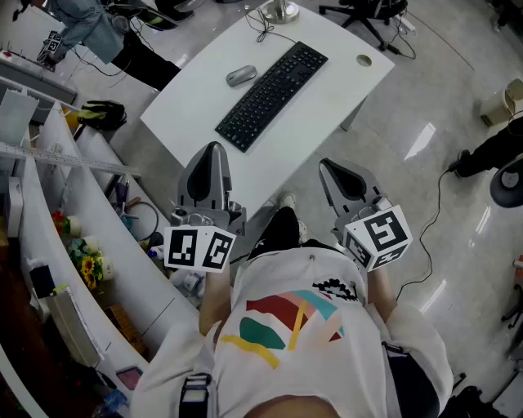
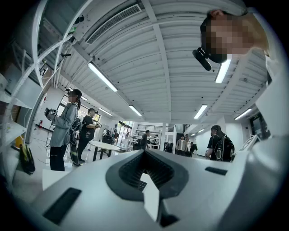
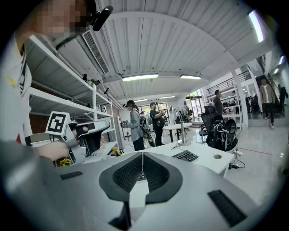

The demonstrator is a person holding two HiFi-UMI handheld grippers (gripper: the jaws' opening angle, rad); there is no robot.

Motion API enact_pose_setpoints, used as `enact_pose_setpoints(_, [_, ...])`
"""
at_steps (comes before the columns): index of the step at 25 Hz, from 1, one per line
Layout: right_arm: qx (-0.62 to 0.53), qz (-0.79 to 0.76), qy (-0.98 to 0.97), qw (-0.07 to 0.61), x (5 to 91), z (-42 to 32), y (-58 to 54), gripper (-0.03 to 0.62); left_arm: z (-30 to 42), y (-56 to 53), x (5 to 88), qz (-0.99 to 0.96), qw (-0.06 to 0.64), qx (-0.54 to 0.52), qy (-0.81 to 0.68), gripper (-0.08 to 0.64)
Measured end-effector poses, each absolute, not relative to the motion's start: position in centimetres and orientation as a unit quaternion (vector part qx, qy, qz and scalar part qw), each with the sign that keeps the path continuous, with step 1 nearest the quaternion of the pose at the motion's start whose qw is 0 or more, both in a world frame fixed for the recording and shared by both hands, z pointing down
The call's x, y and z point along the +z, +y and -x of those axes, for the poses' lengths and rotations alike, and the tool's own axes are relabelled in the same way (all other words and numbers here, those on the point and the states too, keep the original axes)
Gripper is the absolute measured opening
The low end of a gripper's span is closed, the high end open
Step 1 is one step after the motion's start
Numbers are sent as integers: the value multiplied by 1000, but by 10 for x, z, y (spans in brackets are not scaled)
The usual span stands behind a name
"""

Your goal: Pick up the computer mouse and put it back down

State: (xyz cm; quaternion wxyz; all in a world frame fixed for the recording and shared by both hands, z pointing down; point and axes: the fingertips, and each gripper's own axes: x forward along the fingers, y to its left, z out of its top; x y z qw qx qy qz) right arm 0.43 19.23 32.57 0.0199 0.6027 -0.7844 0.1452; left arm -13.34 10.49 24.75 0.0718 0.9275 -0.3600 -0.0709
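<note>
A grey computer mouse lies on the white desk, just left of the black keyboard. My left gripper and right gripper hover side by side close to my body, short of the desk's near edge and far from the mouse. Both point roughly level toward the desk. In the left gripper view the left gripper has its jaws meeting with nothing between them. The right gripper is likewise shut and empty. The keyboard shows ahead in the right gripper view, where the mouse is not visible.
A monitor stand base with cables sits at the desk's far edge, and a round cable hole is at its right corner. White shelving with clutter runs along my left. An office chair and several people stand beyond.
</note>
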Motion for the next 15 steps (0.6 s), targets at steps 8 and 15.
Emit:
enact_pose_setpoints(8, [147,-629,-763,20,342,-54,177,14,85,76,258,-936,66,-71,-338,44])
enact_pose_setpoints(15, [147,-640,-753,43,354,-96,126,14,41,11,286,-937,92,-78,-328,44])
